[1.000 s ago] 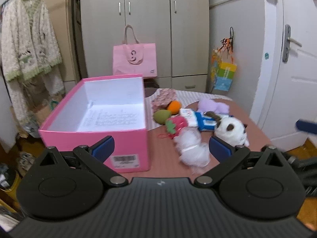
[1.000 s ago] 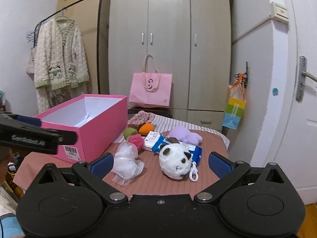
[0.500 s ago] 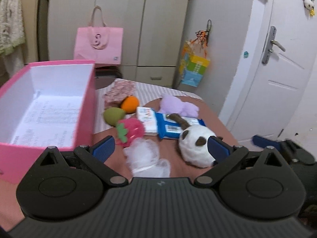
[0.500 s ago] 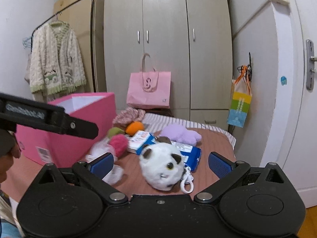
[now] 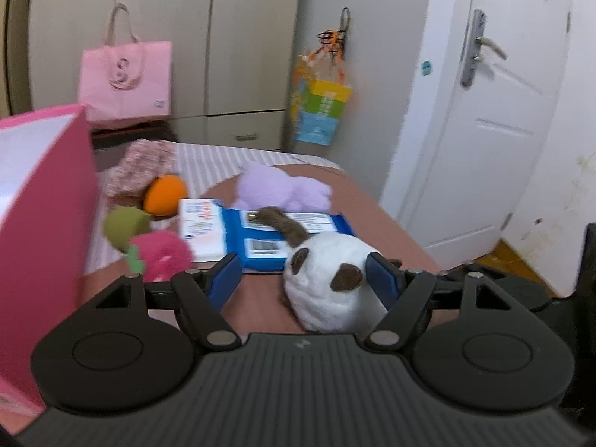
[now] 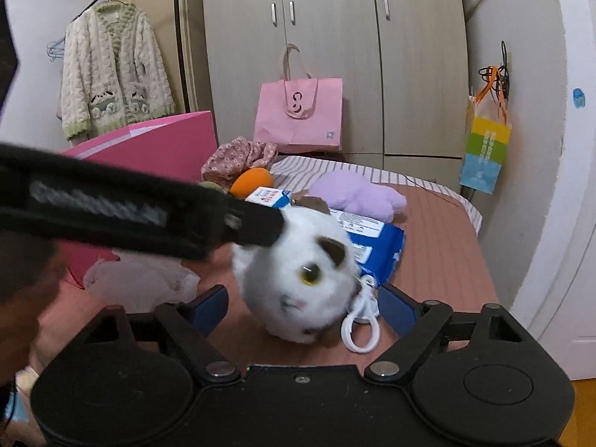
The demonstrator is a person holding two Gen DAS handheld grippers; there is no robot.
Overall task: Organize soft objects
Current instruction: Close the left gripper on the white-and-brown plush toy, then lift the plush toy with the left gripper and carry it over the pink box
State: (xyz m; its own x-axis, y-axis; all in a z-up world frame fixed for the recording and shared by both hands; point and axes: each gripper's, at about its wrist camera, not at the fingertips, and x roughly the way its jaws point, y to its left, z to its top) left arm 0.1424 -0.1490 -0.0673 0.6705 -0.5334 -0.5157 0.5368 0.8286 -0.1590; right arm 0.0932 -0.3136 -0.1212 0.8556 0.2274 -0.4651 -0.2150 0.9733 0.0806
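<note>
A round white plush cat (image 5: 327, 283) with brown ears and a white clip ring (image 6: 360, 329) lies on the brown tablecloth. It sits between the jaws of my left gripper (image 5: 303, 279), which are closing; the right pad is at its side and the left pad stands clear. My right gripper (image 6: 301, 307) also straddles the plush cat (image 6: 298, 279), its jaws closing with both pads just off the fur. The left gripper's body (image 6: 130, 216) crosses the right wrist view above the cat. A pink box (image 5: 44, 205) stands open at the left.
Behind the cat lie a blue packet (image 5: 260, 242), a white packet (image 5: 199, 227), a purple plush (image 5: 283, 190), an orange plush (image 5: 165, 193), a green plush (image 5: 124, 223), a pink strawberry plush (image 5: 162, 253) and a floral cloth (image 6: 238, 156). A white mesh puff (image 6: 138, 279) lies by the box.
Both grippers came down and forward onto the white plush cat, which now fills the space between their jaws. Both pairs of jaws have narrowed. The left view swung right, away from the box.
</note>
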